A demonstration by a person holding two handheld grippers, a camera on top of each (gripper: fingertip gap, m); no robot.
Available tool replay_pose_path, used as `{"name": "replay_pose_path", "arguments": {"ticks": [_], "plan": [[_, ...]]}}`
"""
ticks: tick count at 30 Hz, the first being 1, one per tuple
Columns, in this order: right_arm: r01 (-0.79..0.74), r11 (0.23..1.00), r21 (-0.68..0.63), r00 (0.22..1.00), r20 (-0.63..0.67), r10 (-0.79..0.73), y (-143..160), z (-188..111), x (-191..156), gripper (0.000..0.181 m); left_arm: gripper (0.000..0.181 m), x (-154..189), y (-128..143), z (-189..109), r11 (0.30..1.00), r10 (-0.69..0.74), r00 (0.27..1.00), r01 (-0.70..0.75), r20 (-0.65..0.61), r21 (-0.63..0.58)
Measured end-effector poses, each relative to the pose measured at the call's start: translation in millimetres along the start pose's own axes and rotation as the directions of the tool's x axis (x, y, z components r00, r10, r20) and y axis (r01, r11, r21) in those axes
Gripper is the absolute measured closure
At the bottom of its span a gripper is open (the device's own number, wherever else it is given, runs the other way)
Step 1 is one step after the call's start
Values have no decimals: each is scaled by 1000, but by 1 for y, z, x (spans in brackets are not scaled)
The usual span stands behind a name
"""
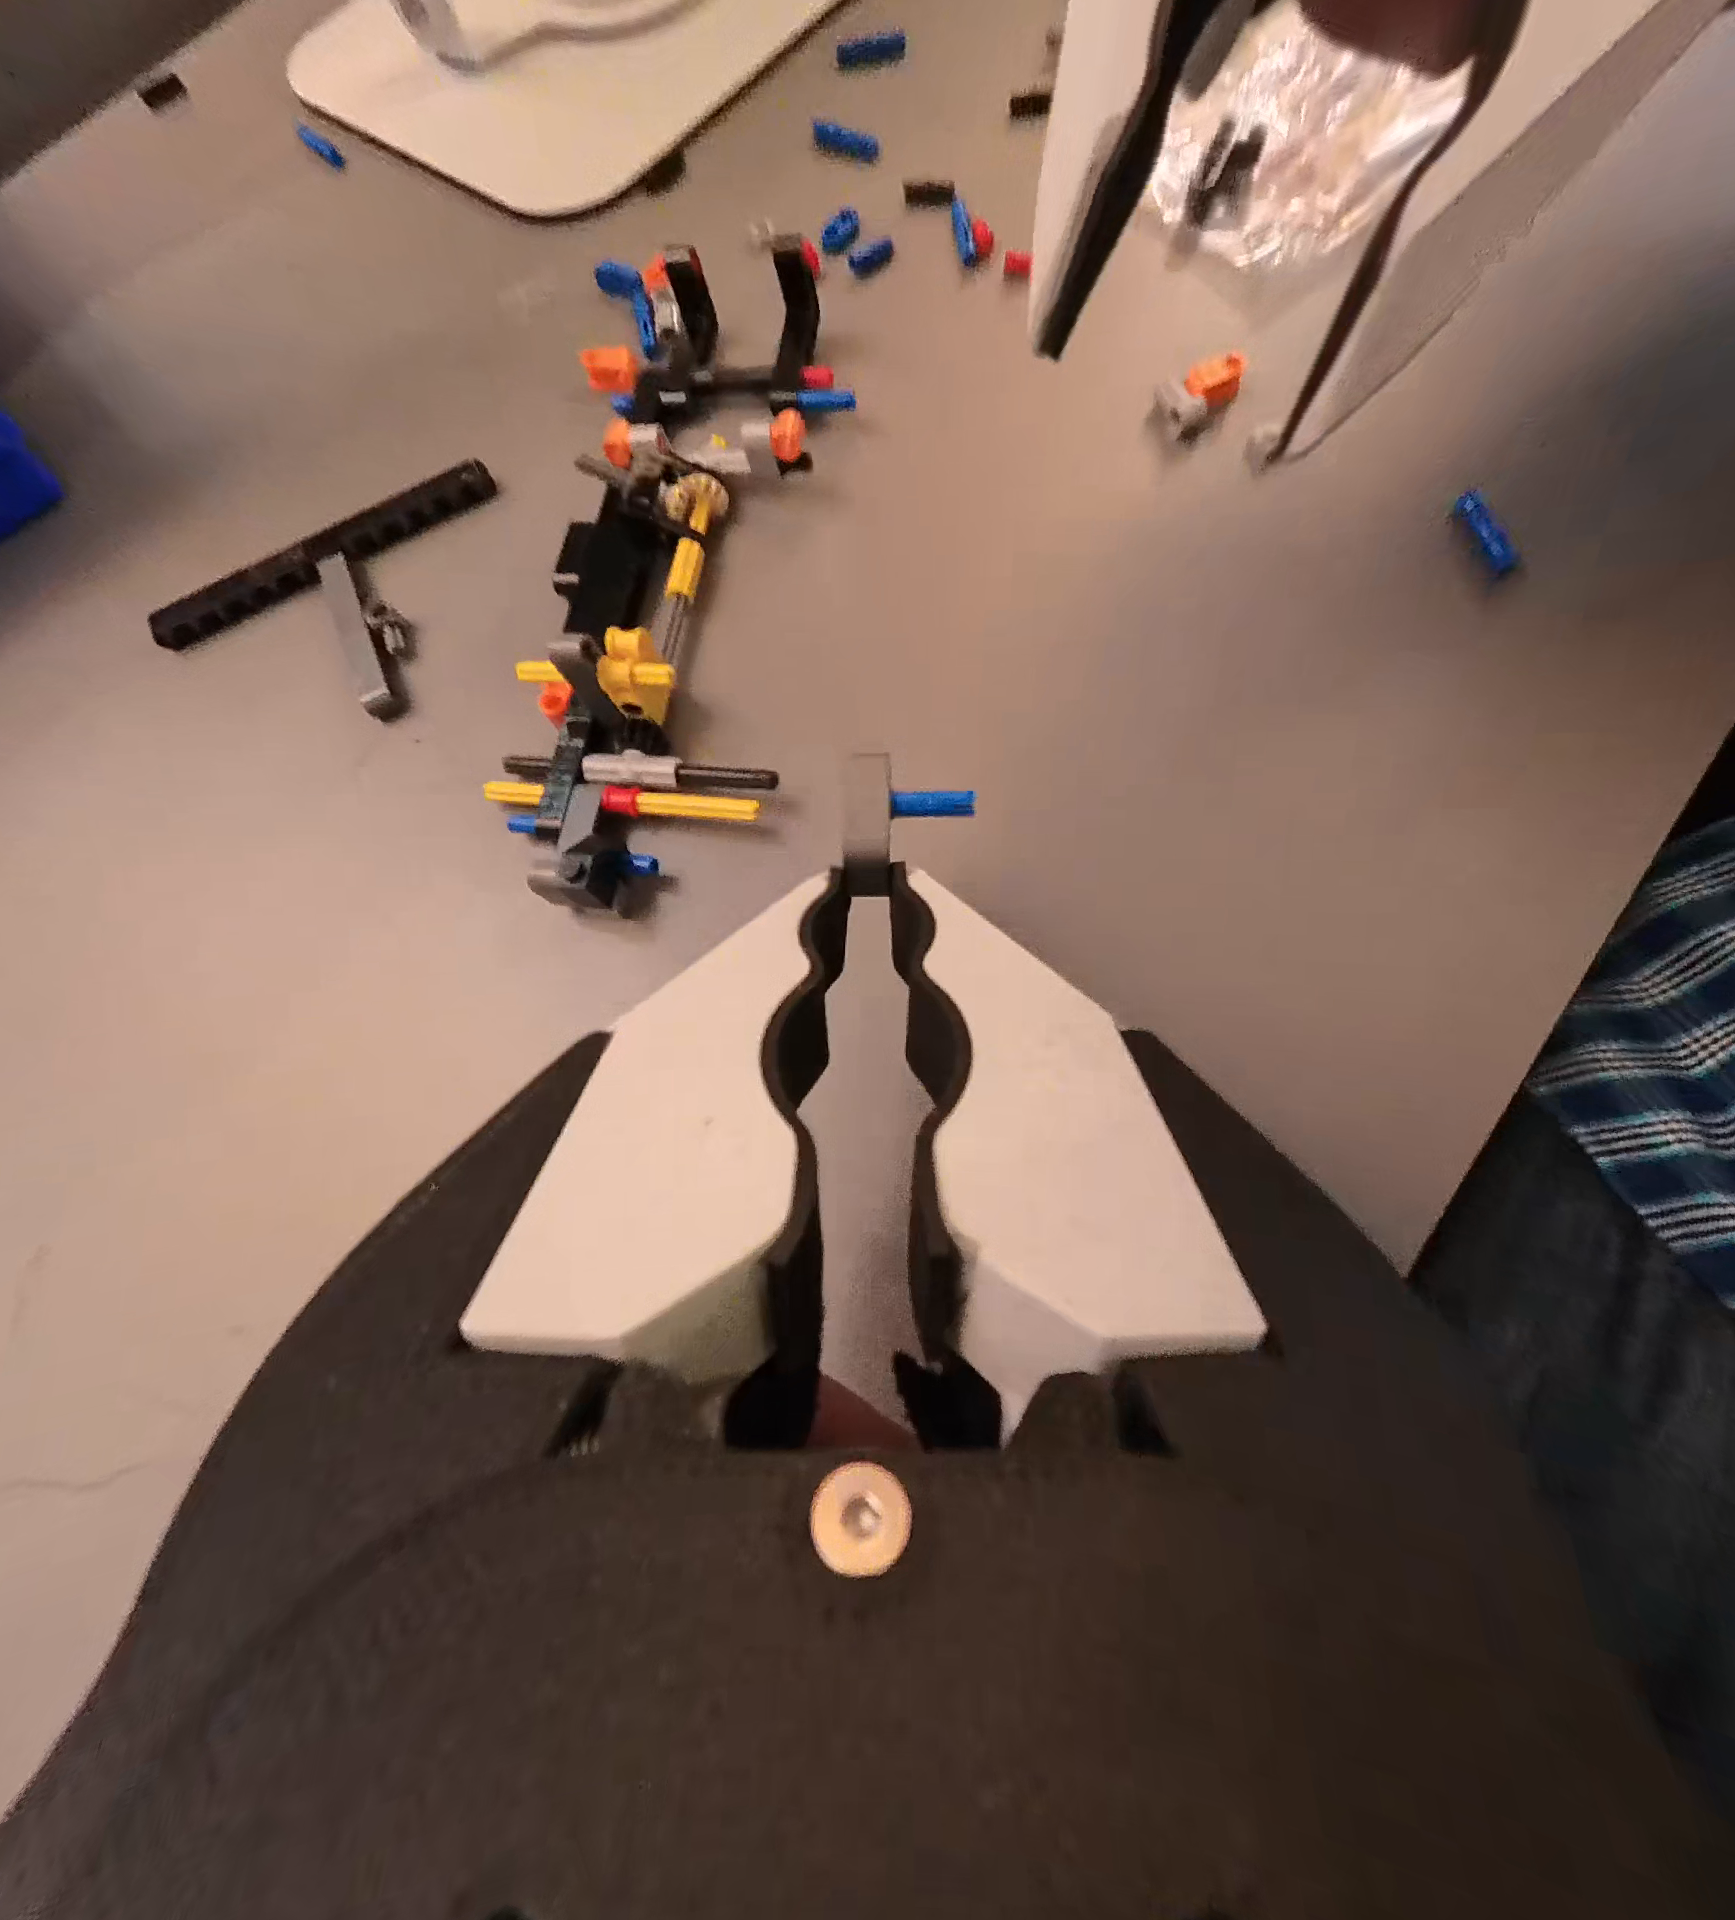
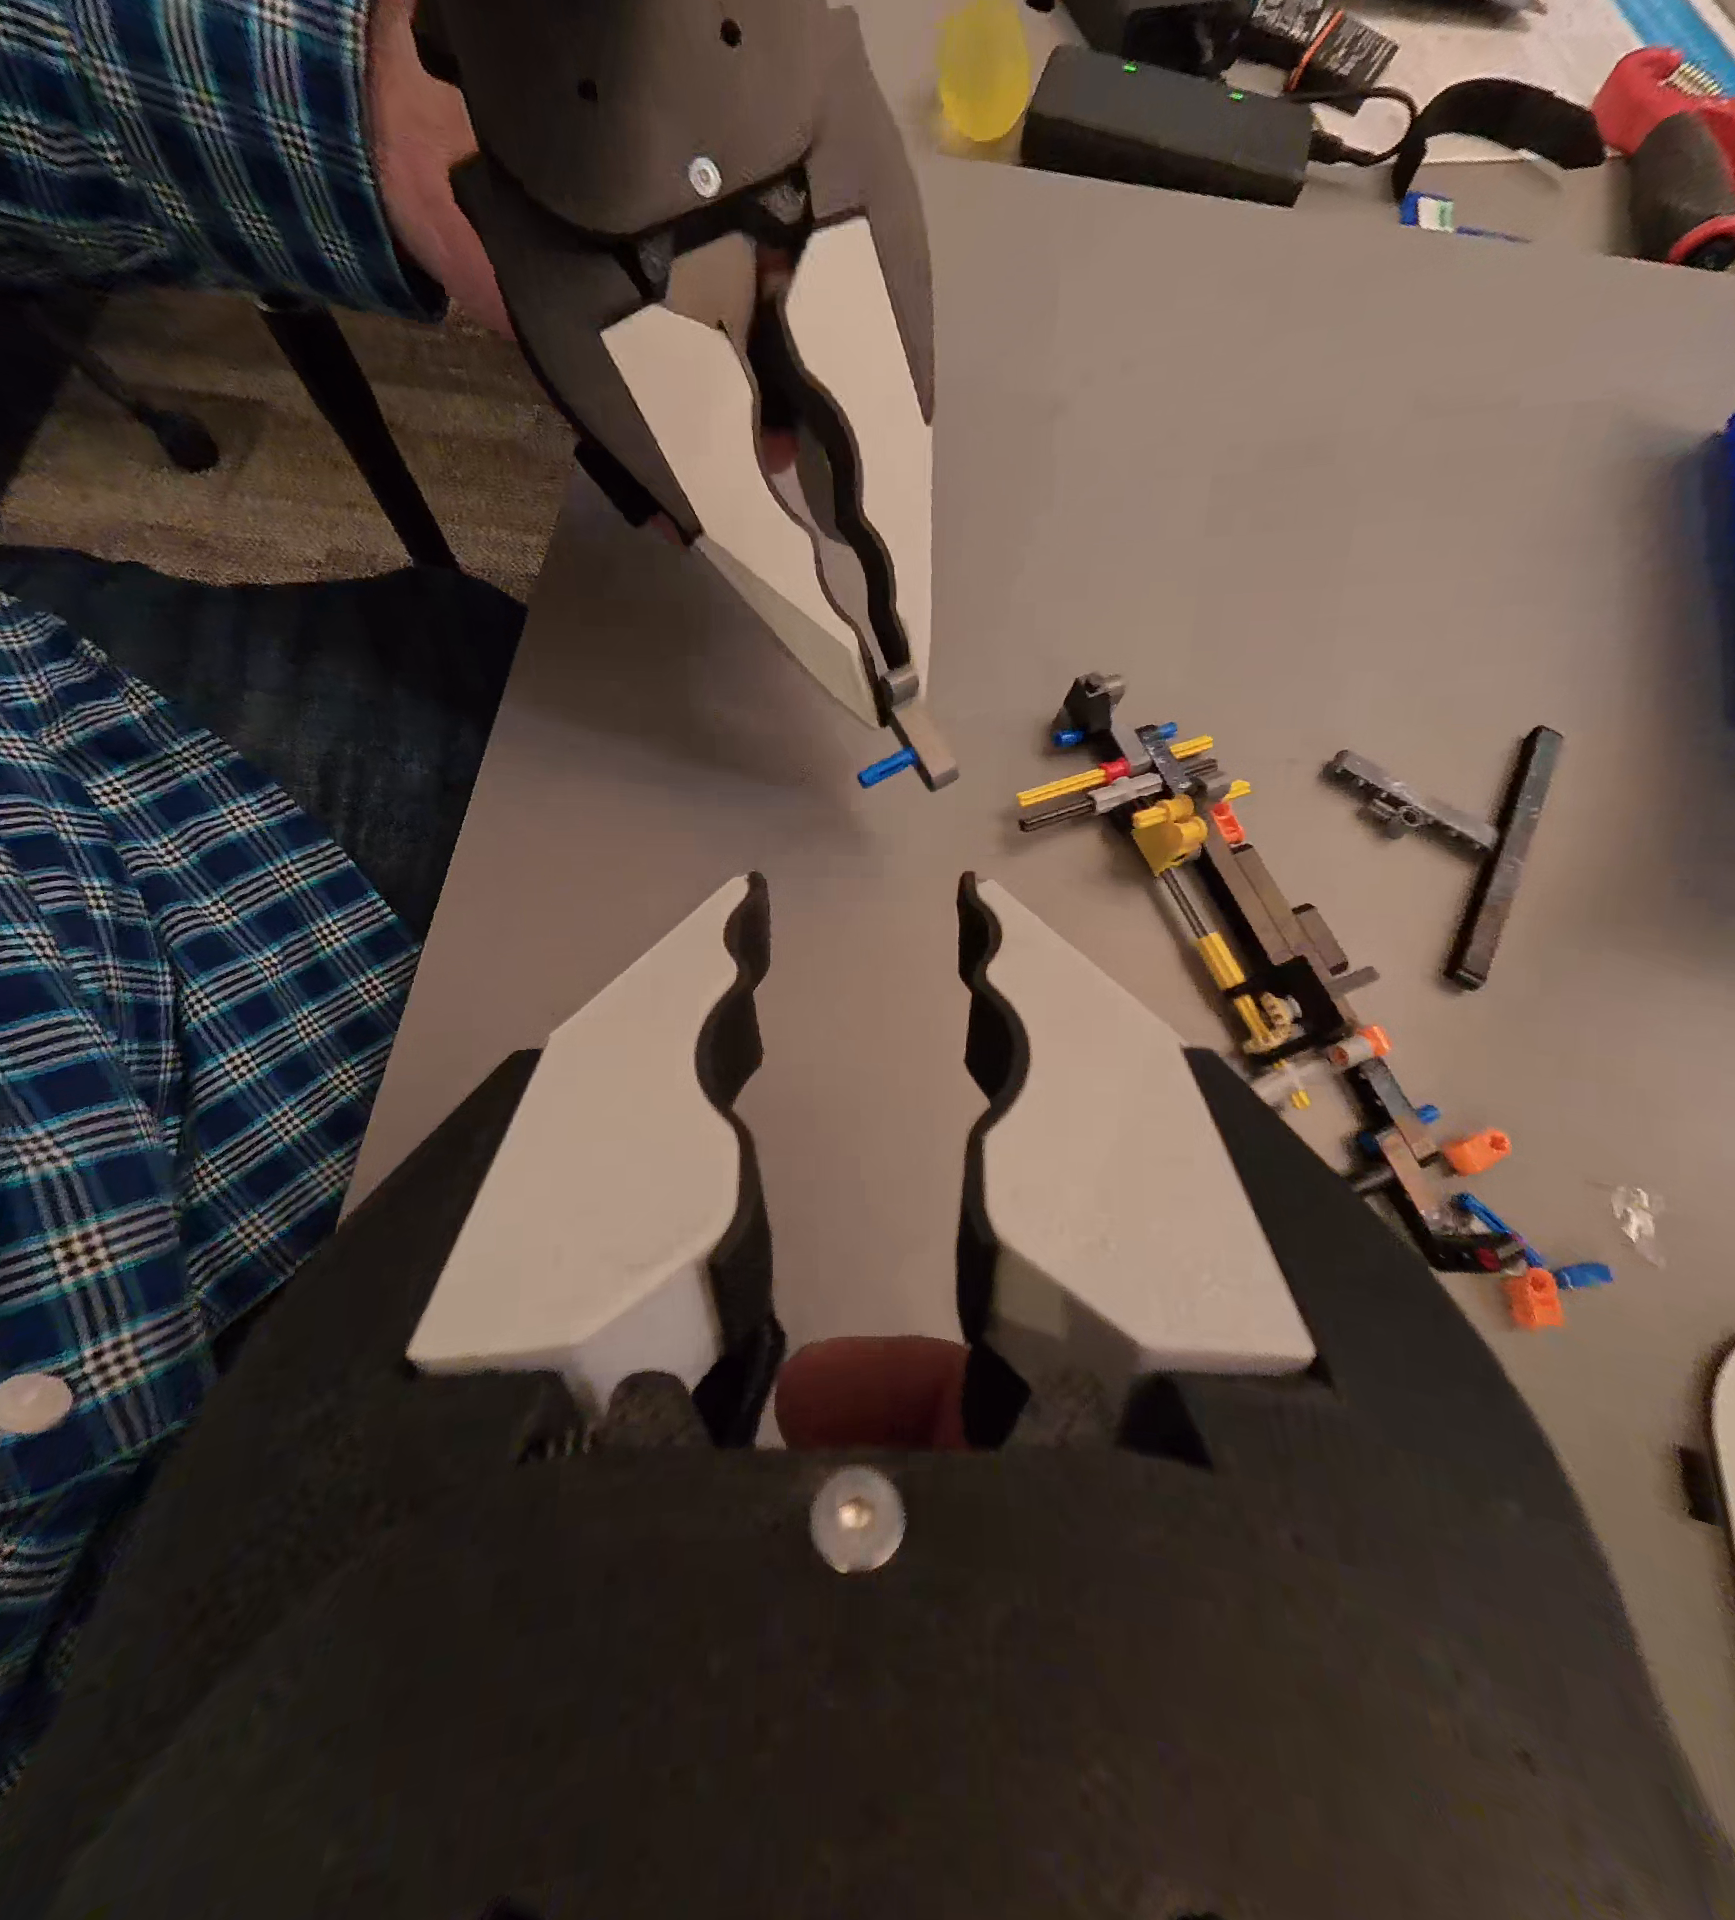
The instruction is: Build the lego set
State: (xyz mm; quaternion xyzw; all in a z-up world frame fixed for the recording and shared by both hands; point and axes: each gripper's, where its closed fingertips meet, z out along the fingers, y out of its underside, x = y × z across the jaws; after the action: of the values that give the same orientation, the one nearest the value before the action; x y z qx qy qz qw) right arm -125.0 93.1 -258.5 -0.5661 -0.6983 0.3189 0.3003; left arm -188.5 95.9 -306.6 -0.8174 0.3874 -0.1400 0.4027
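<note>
Right now my left gripper (image 1: 868, 883) is pinching a small grey beam (image 1: 869, 816) by one end, with a blue pin (image 1: 930, 802) sticking out sideways from its far end. My right gripper (image 2: 861, 883) is spread wide with nothing between the fingers, hovering over bare grey table (image 1: 1206, 831).

The half-built model (image 1: 634, 582) lies flat on the table, just beside the beam I hold and slightly farther out. It is a long thin chassis of black beams with yellow axles, a yellow connector, orange bushes and blue pins. A separate black T-shaped piece (image 1: 323, 561) lies near it, and loose blue pins (image 1: 845, 138) are scattered beyond, well apart from me.

I judge all of this light, hard and rigid plastic. The beam is smooth, so a tip grip may let it twist when I press the pin home; a hold nearer its middle would steady it. The model looks fragile along its length: thin axles and friction joints could pop apart or bend if I grab the ends. I would have my free gripper clamp the black frame near the socket that takes the pin.

No brand, label or readable writing shows on any brick; what lies at the table's far edge is too small to tell.
</note>
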Motion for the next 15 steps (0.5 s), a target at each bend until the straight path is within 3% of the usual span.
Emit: {"name": "replay_pose_path", "arguments": {"ticks": [1,15], "plan": [[-1,1000,-2,1000,4,1,0,2,-1,146,175,0,3,2,1000,3,1000,-3,-3,-14],[-25,1000,5,1000,15,25,7,3,-2,146,175,-6,28,19,993,33,999,-31,14,-113]]}}
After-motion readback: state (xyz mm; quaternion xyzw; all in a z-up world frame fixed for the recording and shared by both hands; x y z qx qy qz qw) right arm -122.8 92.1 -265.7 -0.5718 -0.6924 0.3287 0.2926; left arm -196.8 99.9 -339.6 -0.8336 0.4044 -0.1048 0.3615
